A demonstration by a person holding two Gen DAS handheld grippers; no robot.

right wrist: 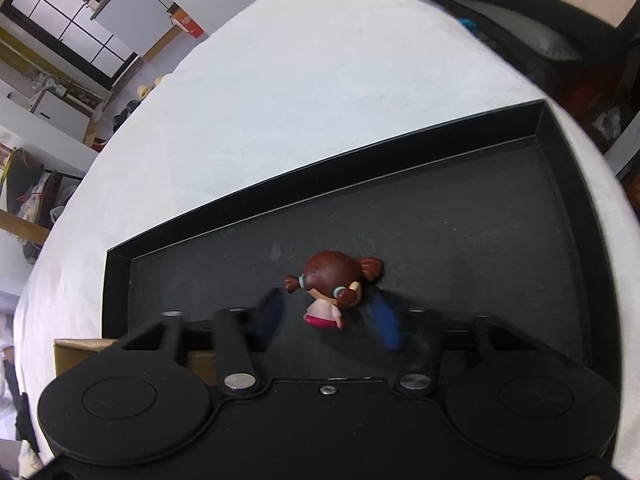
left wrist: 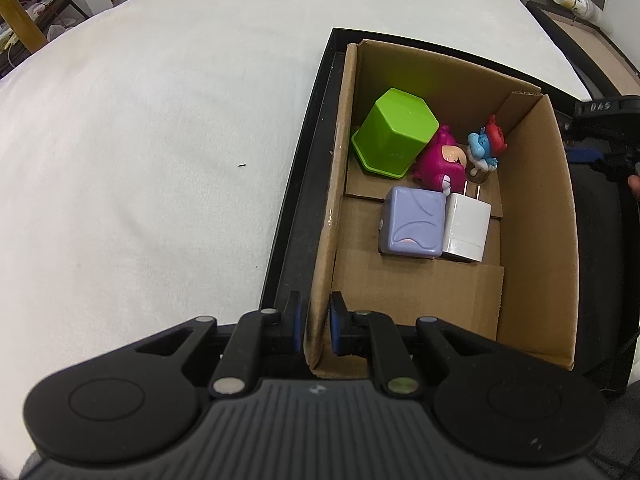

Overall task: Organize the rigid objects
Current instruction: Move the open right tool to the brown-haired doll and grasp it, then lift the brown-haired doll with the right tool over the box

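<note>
Doll figurine (right wrist: 330,292) stood alone on the black tray (right wrist: 480,216) between the right gripper (right wrist: 326,316) fingers, apart and blurred, five toys already boxed, left gripper (left wrist: 314,326) clamped on the cardboard box (left wrist: 320,280) wall.

Cardboard box (left wrist: 532,208), open top, right half of the left wrist view, sitting inside black tray (right wrist: 440,216). Contents, upper-middle of the box: green hexagonal cup (left wrist: 390,132) tipped over, base up; magenta figurine (left wrist: 440,160) touching it; blue-and-red figurine (left wrist: 486,146) just right. Below them: lavender square case (left wrist: 412,222) lying flat, white wall charger (left wrist: 466,226) beside it, prongs pointing up-frame. Right wrist view, centre: brown-haired pigtail doll (right wrist: 332,286) upright on the tray floor.
</note>
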